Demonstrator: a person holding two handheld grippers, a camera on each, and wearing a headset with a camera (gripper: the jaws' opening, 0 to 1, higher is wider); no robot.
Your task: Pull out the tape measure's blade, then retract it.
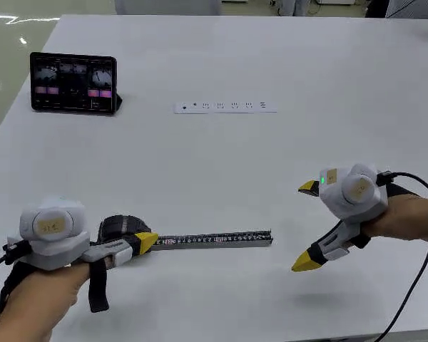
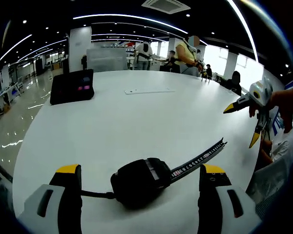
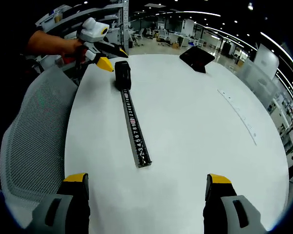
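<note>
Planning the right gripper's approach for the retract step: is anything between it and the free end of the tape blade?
Nothing visible. Bare white table lies between the open right gripper and the blade's free end, in both the head view and the right gripper view. The tablet and power strip sit far off across the table.

This looks like a big open work hall, part office and part lab. Long strips of light (image 2: 132,17) run across a dark ceiling, with an air vent (image 2: 166,5) up at twelve o'clock. The floor (image 1: 7,50) is so shiny that the lights show in it. A wide white table (image 1: 307,71) holds a tablet (image 1: 73,83) at ten o'clock and a white power strip (image 1: 225,107) at twelve. People (image 2: 185,51) stand past its far edge. A grey mesh chair (image 3: 34,131) sits beside the table, and rows of desks (image 3: 168,36) stretch far back.
</note>
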